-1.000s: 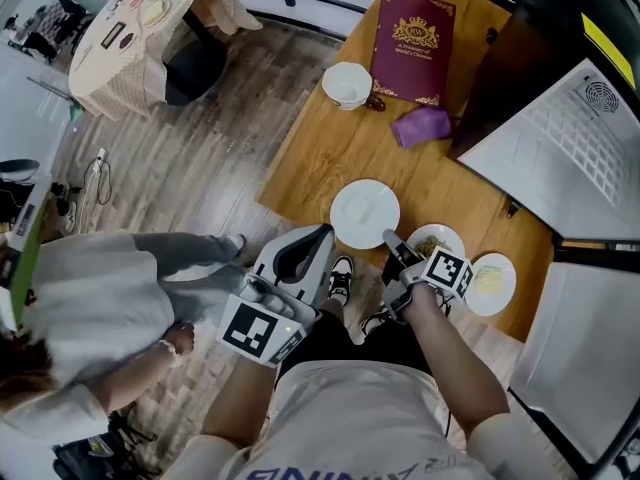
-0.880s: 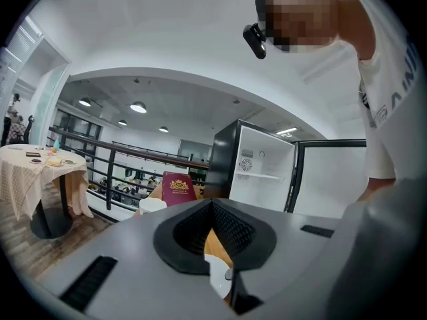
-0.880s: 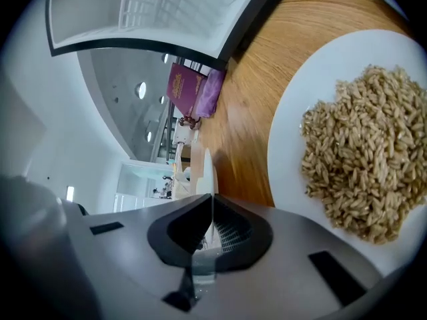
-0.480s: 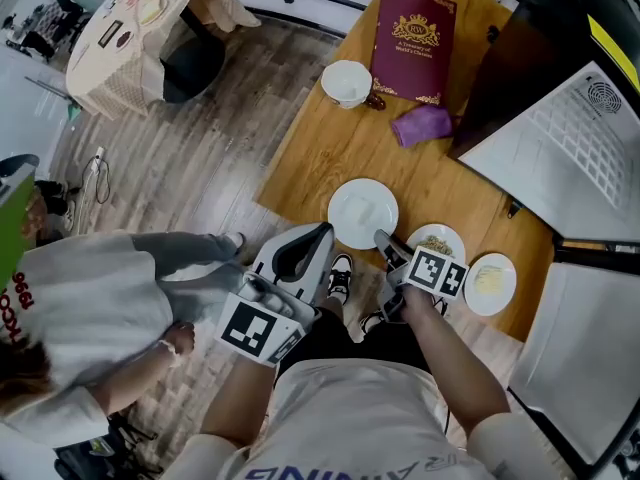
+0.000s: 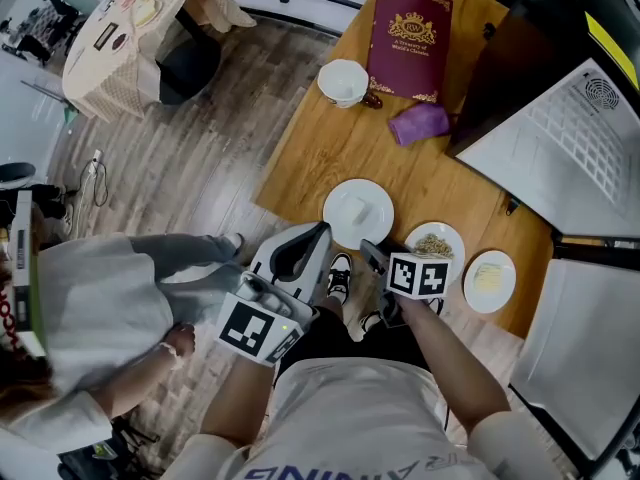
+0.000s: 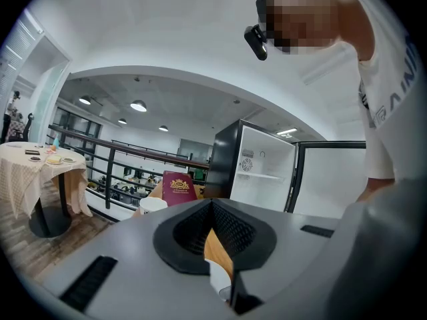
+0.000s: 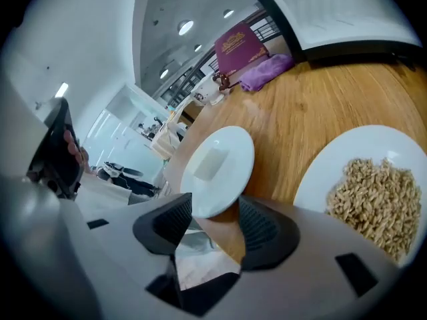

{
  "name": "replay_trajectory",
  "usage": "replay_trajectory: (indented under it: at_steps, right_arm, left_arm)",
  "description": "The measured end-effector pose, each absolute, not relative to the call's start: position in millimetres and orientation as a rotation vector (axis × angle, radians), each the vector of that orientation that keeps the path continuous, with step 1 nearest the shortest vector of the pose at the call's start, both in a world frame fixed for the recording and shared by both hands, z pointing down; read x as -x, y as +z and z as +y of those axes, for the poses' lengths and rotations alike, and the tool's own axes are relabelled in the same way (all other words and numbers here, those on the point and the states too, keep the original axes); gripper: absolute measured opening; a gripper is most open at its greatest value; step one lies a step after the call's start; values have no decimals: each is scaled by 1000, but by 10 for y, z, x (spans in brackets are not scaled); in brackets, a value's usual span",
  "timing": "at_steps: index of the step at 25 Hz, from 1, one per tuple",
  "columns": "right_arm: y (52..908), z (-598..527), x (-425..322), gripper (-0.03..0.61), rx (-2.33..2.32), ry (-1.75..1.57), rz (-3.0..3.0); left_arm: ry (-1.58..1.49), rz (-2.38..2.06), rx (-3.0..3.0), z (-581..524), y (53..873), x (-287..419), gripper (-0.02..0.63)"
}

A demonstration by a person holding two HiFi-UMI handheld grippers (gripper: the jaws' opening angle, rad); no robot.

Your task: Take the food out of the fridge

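Observation:
Three white plates stand near the wooden table's (image 5: pixel 330 148) front edge. One bears a pale slab (image 5: pixel 360 212), one grains (image 5: pixel 435 244), one pale yellow food (image 5: pixel 490 280). My right gripper (image 5: pixel 372 256) points down at the table edge between the slab plate and the grain plate. Its jaws are opening, and the slab plate's rim (image 7: pixel 217 162) shows just beyond them, untouched. The grain plate (image 7: pixel 373 192) lies to its right. My left gripper (image 5: pixel 324 231) hangs off the table's front corner, shut and holding nothing (image 6: pixel 212 204). The fridge (image 6: pixel 267 172) stands open, its white inside bare.
Farther back on the table are a burgundy book (image 5: pixel 412 30), a white cup (image 5: pixel 345 81) and a purple cloth (image 5: pixel 420 123). The fridge's white inside (image 5: pixel 560 148) and its door (image 5: pixel 585 348) fill the right. A person in white (image 5: pixel 90 308) crouches at the left on the wooden floor.
My right gripper has drawn left off the grain plate's rim, rolled over and opened its jaws. The left gripper has stayed still.

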State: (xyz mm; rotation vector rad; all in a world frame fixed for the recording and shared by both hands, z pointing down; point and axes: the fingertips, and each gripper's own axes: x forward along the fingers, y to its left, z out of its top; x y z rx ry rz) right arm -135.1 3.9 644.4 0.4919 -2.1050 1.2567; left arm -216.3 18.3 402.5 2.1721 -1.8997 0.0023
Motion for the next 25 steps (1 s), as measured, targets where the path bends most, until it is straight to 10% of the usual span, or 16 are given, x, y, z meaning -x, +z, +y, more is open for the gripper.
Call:
replay_trajectory:
  at_steps: [15,25]
  right_arm:
    - [6346,214,1222,209,-471,1101,-2100]
    - [5214,-457,856,25,-721,910,-2464]
  left_arm:
    - [-22,-1880,-2200,158,3980,2195,5]
    - [-24,-1818,-2289,-49,3781,1948,5]
